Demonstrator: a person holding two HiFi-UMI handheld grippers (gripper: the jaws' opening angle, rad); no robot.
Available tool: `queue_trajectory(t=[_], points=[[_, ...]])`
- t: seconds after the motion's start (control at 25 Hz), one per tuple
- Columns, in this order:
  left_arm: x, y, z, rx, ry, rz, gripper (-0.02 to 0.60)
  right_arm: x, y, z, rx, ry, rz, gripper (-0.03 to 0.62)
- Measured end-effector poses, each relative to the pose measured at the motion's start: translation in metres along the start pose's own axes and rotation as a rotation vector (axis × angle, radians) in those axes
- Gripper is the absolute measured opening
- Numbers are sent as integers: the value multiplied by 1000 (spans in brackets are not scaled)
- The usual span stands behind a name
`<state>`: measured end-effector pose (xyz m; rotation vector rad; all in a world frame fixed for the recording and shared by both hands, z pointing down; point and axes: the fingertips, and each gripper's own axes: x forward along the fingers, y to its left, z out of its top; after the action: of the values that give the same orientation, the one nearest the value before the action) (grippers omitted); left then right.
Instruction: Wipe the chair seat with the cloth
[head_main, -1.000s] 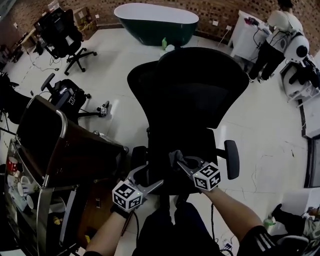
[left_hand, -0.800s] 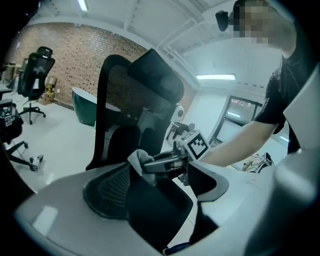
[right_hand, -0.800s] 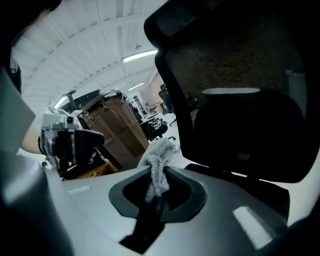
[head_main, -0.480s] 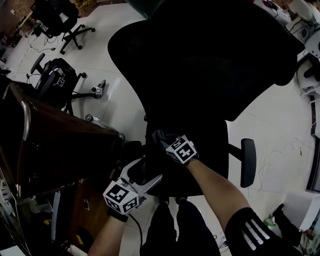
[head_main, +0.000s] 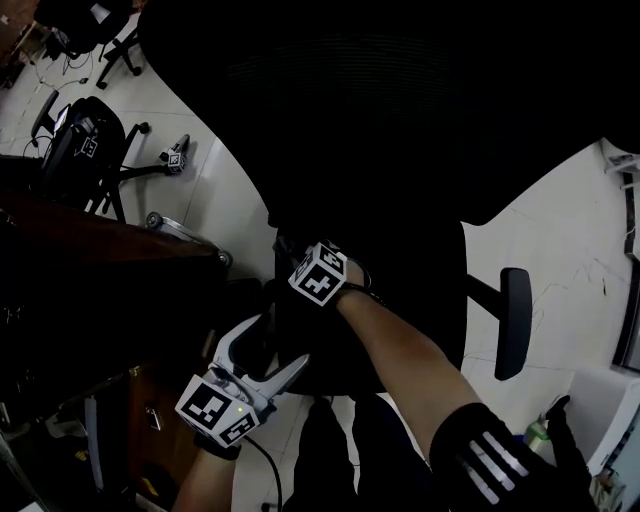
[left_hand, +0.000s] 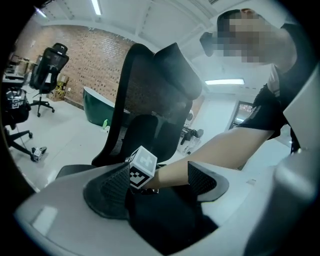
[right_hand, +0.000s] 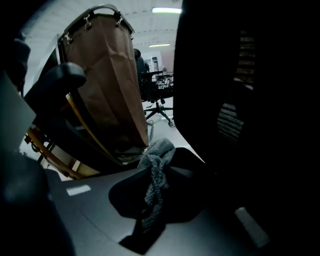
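Pale, glossy floor (head_main: 225, 190) spreads under everything. A brick wall (left_hand: 95, 55) backs the room, with a dark green tub (left_hand: 97, 104) at its foot — a bathtub, it seems — and a black office chair (left_hand: 47, 67) nearby. Strip lights (left_hand: 95, 7) run overhead. A brown bag (right_hand: 107, 80) hangs in a metal frame.

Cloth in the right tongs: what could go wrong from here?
1. The cloth is pinched only as a thin bunched strip in the right tongs; dragging it over the seat may pull it free.
2. The open left tongs sit close to the right forearm; a wide stroke may bump them.
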<state>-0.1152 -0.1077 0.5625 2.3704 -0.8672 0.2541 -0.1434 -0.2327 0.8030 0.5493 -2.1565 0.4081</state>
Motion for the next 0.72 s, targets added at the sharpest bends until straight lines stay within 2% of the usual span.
queue_trajectory(t=[0.24, 0.52, 0.72], points=[[8, -3, 6, 14, 6, -17, 387, -3, -5, -28, -72, 42, -9, 46], [40, -28, 6, 26, 23, -80, 387, -55, -59, -134, -61, 207, -105, 46], [60, -50, 0, 33, 48, -125, 387, -118, -102, -212, 17, 280, -188, 46]])
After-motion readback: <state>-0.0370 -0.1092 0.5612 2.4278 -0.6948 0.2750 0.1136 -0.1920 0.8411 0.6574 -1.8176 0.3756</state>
